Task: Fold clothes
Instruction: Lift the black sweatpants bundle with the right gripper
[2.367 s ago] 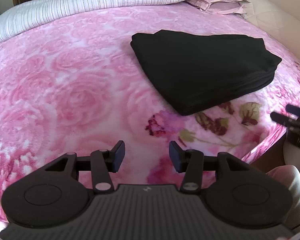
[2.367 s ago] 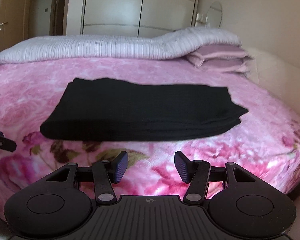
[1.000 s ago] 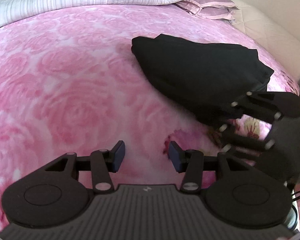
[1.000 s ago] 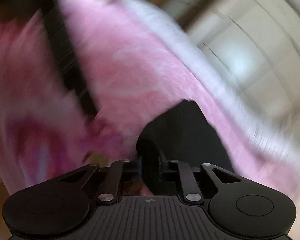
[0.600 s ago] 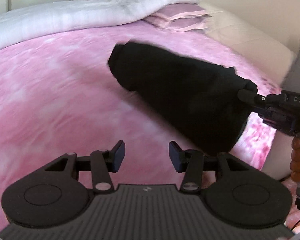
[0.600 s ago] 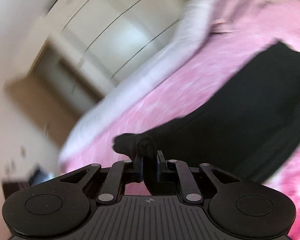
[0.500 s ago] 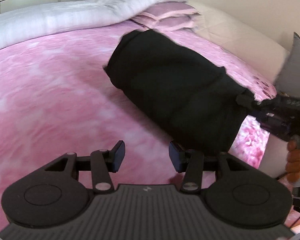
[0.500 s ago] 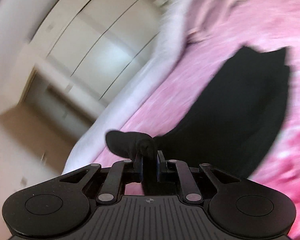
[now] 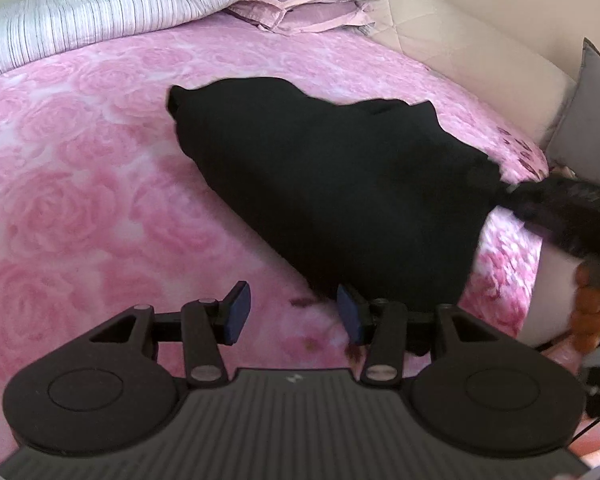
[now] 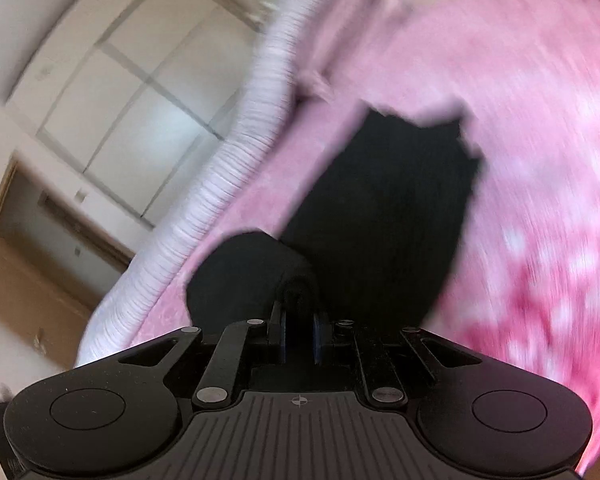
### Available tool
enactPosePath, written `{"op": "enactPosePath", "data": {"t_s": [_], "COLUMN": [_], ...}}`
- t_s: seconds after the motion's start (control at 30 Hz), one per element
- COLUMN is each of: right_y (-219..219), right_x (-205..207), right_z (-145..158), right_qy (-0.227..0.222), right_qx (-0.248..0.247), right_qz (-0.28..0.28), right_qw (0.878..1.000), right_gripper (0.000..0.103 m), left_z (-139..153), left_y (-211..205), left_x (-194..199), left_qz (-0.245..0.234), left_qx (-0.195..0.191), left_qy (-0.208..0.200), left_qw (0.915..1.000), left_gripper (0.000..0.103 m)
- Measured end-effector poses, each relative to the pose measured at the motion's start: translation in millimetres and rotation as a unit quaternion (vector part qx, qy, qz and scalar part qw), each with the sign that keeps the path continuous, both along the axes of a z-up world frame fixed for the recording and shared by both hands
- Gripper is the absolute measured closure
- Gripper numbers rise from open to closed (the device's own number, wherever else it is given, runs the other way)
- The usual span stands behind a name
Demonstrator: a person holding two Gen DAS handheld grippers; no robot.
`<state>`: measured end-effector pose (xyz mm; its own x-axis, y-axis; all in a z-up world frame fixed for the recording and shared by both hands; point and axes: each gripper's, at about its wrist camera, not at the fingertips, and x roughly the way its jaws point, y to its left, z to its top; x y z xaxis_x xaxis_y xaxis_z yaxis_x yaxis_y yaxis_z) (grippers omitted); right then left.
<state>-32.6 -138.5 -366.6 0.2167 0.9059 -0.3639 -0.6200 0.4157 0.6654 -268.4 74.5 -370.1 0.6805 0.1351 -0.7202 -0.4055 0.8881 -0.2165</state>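
Two claws are at work over one black garment, which lies folded and partly lifted on the pink rose-print blanket, filling the middle of the left wrist's frame and running toward its right edge. To finish this fold well, I'd say the pinched end should be carried over in one smooth sweep and laid square on the layer beneath, with the free claw ready to pin or smooth the near edge so nothing bunches. The right gripper is clamped tight on a bunched end of the cloth, fabric rising between its blue pads at lower centre of its blurred view. The left gripper stands wide apart and empty, its right-hand finger just against the garment's near edge, over bare blanket.
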Motion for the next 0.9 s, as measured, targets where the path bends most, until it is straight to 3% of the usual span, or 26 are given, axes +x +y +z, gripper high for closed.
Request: {"op": "enactPosePath", "data": {"t_s": [0.03, 0.13, 0.2, 0.33, 0.5, 0.6, 0.7, 0.77, 0.9], "right_y": [0.4, -16.1, -19.4, -29.9, -31.1, -49.4, -55.9, -57.7, -67.3], "right_x": [-0.7, 13.4, 28.5, 57.5, 56.7, 48.3, 47.6, 56.6, 75.8], "right_z": [11.0, 28.2, 22.2, -18.8, -32.6, -11.2, 16.3, 21.3, 4.5], "right_qy": [-0.032, -0.07, -0.072, 0.006, 0.01, -0.028, -0.094, -0.1, -0.065], "right_qx": [0.006, 0.024, 0.001, -0.034, -0.042, -0.034, 0.003, 0.008, -0.005], "right_qz": [0.002, -0.02, -0.048, -0.069, -0.071, -0.065, -0.05, -0.052, -0.083], "right_qw": [0.999, 0.997, 0.996, 0.997, 0.997, 0.997, 0.994, 0.994, 0.994], "right_gripper": [0.092, 0.092, 0.092, 0.092, 0.092, 0.092, 0.092, 0.092, 0.092], "left_z": [1.7, 5.5, 5.5, -0.3, -2.7, 1.3, 5.3, 6.5, 2.7], "left_y": [1.7, 4.3, 3.9, -0.6, -7.1, -7.8, -6.8, -6.2, -6.4], "left_x": [1.8, 7.9, 12.2, 22.0, 31.4, 35.0, 39.9, 44.4, 50.4], "left_qz": [0.001, 0.0, -0.003, -0.014, -0.03, -0.033, -0.033, -0.033, -0.036], "left_qx": [0.002, 0.007, 0.007, 0.003, 0.008, 0.015, 0.02, 0.019, 0.018], "left_qy": [-0.001, -0.004, -0.005, 0.003, 0.016, 0.014, 0.009, 0.007, 0.011], "left_qw": [1.0, 1.0, 1.0, 0.9999, 0.9994, 0.9992, 0.9992, 0.9992, 0.9991], "left_gripper": [0.06, 0.06, 0.06, 0.06, 0.06, 0.06, 0.06, 0.06, 0.06]}}
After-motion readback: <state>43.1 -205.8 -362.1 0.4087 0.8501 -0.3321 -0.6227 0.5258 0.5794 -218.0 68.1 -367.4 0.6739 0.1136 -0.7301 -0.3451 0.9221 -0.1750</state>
